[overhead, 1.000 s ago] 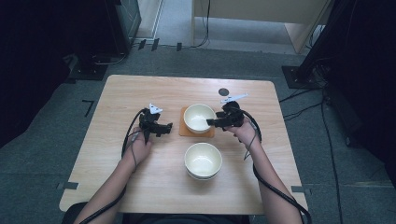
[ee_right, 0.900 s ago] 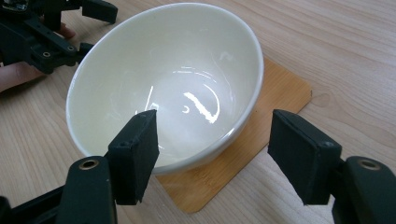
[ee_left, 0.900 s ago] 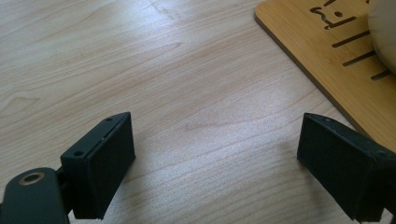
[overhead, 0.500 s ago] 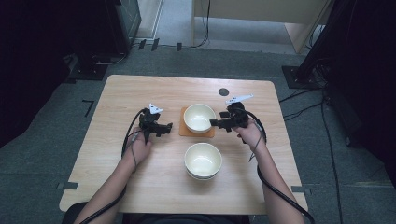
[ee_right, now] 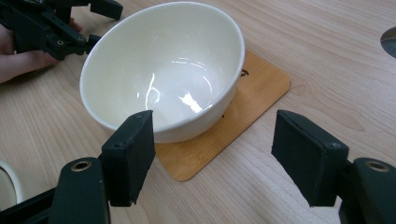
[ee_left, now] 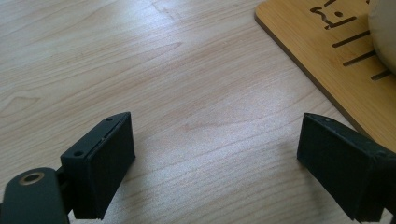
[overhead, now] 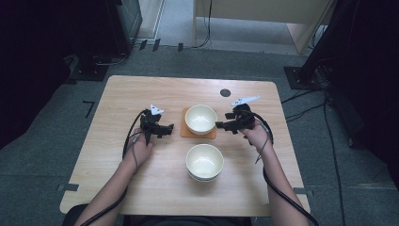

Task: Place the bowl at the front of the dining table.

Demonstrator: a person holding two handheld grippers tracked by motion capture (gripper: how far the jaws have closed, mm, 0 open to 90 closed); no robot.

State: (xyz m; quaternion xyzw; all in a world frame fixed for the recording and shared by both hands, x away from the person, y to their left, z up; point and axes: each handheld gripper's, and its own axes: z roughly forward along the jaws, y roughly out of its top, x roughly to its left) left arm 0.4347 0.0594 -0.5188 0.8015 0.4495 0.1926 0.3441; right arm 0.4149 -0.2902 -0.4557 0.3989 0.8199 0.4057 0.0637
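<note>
Bowls are what you are working on, and you have one (overhead: 201, 118) sitting upright on the small wooden mat (overhead: 185, 132) at the middle of the high view, with a stack of bowls (overhead: 204, 161) just below it, nearer you. At the left of that view your left gripper (overhead: 165, 128) rests low over bare table (overhead: 117, 94) beside the mat, jaws spread wide and holding nothing, probably parked there to stay out of the way. At the right, your right gripper (overhead: 220, 125) sits just off the bowl's rim. Its jaws have just been opening, and in the right gripper view the bowl (ee_right: 163, 70) stands beyond them, not pinched, so it looks released onto the mat to keep it off the table.
</note>
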